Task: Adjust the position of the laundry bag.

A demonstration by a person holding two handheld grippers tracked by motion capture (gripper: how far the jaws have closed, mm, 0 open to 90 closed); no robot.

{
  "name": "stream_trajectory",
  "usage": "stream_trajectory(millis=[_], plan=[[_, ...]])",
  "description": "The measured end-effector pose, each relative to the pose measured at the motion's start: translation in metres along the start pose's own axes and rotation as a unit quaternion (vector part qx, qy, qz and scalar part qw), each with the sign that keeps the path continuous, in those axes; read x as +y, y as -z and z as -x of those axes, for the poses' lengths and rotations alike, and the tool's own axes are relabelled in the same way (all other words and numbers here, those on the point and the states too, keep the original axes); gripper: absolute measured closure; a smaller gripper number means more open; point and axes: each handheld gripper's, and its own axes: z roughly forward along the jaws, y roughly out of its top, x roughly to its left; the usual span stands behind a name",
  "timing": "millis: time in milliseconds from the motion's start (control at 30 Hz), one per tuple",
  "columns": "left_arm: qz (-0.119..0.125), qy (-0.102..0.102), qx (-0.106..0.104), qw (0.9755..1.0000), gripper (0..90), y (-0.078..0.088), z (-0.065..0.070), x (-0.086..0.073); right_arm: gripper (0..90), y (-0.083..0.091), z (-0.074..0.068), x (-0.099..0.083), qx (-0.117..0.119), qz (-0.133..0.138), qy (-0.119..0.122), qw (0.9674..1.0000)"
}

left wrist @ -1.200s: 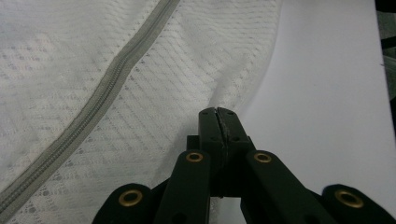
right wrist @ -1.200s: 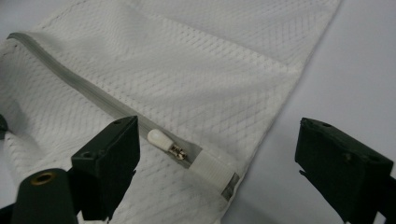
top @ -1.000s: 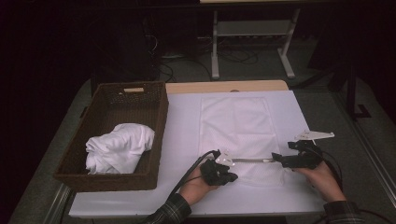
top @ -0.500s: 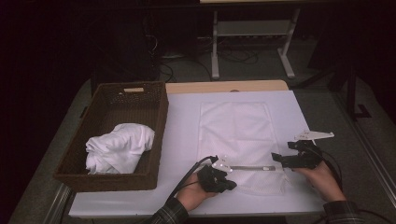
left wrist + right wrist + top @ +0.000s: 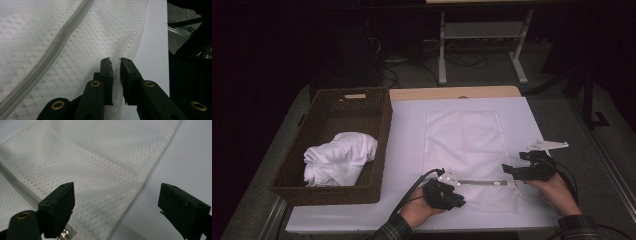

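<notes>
The table [image 5: 412,125], covered in white, is running across the high view. The brown wicker basket [image 5: 377,125] is sitting at its 9 o'clock side, holding a bundled white cloth [image 5: 339,159].

The white mesh laundry bag [image 5: 464,137] is lying flat at the table's centre, reaching toward the 6 o'clock edge, its grey zipper [image 5: 479,182] running across the near end between the two grippers. In the left gripper view the zipper [image 5: 50,60] is slanting from 7 to 1 o'clock across the mesh [image 5: 105,30].

The right gripper [image 5: 511,171] is sitting at 3 o'clock of the zipper, at the bag's near right corner — jaws spread wide, nothing pinched. In its own view the right gripper [image 5: 117,202] is straddling the bag's edge [image 5: 120,177], the pads clear of the fabric.

The left gripper [image 5: 451,181] is resting at 9 o'clock of the zipper, on the bag's near left corner. Its jaws have just been opening — in its own view the left gripper [image 5: 115,62] is showing a narrow gap, with a ridge of mesh between the pads, which are no longer pressing together.
</notes>
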Motion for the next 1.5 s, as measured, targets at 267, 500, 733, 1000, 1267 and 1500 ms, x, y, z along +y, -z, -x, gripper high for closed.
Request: stream_trajectory(millis=[267,500,733,1000,1267,1500], plan=[[0.021,0.014,-0.001,0.9997,60.7,0.014,-0.006,0.001,13.2,-0.001,-0.002,-0.001,-0.002,0.003,-0.002,1.0],[0.028,0.022,0.014,0.9993,36.5,0.017,-0.016,-0.001,13.0,-0.003,-0.004,-0.006,0.001,0.004,-0.007,1.0],[0.039,0.031,0.046,0.9977,22.9,0.026,-0.02,-0.006,13.0,0.0,-0.008,-0.013,0.003,0.004,-0.007,1.0],[0.055,0.05,0.085,0.9936,14.8,0.048,-0.026,-0.023,12.9,0.002,-0.01,-0.013,0.003,0.013,-0.002,0.9999],[0.068,0.072,0.113,0.9887,13.6,0.066,-0.036,-0.035,12.8,-0.001,-0.013,-0.013,0.01,0.011,0.004,0.9999],[0.069,0.081,0.125,0.9865,13.2,0.073,-0.037,-0.042,12.7,0.002,-0.013,-0.012,0.013,0.021,0.0,0.9997]])
